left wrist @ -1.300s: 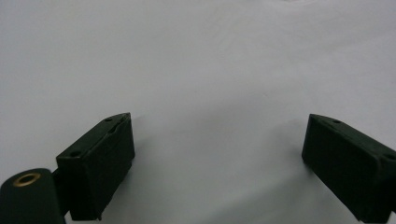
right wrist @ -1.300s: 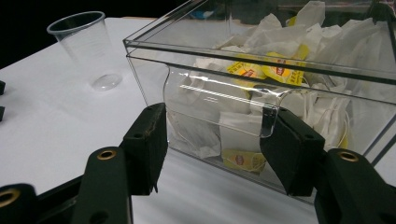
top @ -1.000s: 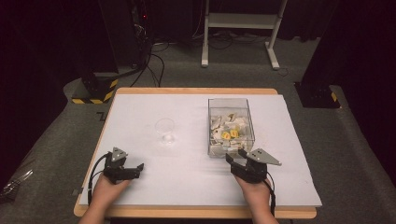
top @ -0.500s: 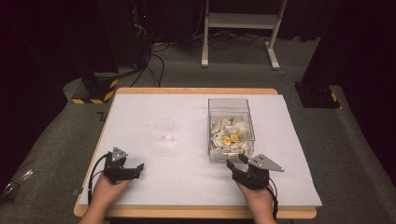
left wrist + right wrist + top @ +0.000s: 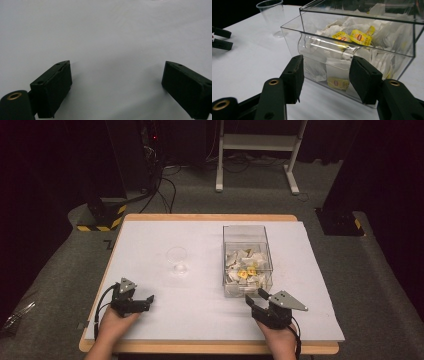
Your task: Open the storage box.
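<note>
Box (image 5: 247, 262) of tea bags (image 5: 358, 37) sits on the right half of the counter (image 5: 200, 240), a bit back from the near edge, lid-less as far as I can tell from above. What changed: over the last second the right tongs (image 5: 256, 304) slid back toward the person and a touch right, so they're now just in front of the box's near wall instead of up against it. In the right gripper view the jaws stand open with nothing between them, the clear wall right ahead. Looks to me like a line-up for going in over the top, not a grab yet.

Left tongs (image 5: 145, 300) haven't budged, parked near the front-left, jaws wide open over bare white sheet.

The cup (image 5: 177, 260) stands upright mid-counter, well apart from both tongs and left of the box, so my guess is a bag ends up in there.

Room-wise: loads of open surface between cup and box and all along the front. The tight spots are the box walls, which are tall enough that the right tongs have to lift over the rim, and the counter's front edge right behind both hands.
</note>
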`<state>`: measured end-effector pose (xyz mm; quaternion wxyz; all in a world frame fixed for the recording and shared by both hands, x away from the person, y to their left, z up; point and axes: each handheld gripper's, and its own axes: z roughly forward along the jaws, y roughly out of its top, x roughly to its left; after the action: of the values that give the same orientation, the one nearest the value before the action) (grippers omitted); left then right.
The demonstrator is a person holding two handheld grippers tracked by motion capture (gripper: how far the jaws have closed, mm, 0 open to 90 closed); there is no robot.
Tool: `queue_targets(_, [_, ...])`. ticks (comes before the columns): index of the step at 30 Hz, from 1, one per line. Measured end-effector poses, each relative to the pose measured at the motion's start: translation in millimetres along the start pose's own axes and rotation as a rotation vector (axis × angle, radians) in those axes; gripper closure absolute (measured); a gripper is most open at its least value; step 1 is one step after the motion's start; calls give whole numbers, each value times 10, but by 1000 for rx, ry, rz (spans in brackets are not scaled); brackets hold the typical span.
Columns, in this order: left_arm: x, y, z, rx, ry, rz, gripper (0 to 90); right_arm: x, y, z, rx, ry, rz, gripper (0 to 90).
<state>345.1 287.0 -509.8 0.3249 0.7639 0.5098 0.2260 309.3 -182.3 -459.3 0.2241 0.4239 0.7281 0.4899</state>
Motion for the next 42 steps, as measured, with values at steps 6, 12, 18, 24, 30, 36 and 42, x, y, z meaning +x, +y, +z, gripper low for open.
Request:
queue_targets(6, [0, 0, 0, 0, 0, 0, 97, -38, 23, -104, -12, -26, 4, 466])
queue_targets(12, [1, 1, 0, 0, 0, 0, 97, -114, 53, -170, -29, -59, 16, 463])
queue_targets(18, [1, 1, 0, 0, 0, 0, 97, -205, 159, -213, -52, -89, 9, 455])
queue_targets(24, [0, 0, 0, 0, 0, 0, 97, -294, 301, -225, -78, -117, 7, 443])
queue_targets(30, [0, 0, 0, 0, 0, 0, 97, -371, 404, -169, -88, -135, 16, 430])
queue_targets(36, [0, 0, 0, 0, 0, 0, 97, -439, 416, -52, -89, -161, 40, 446])
queue_targets(42, [1, 1, 0, 0, 0, 0, 97, -521, 347, 86, -72, -182, 61, 474])
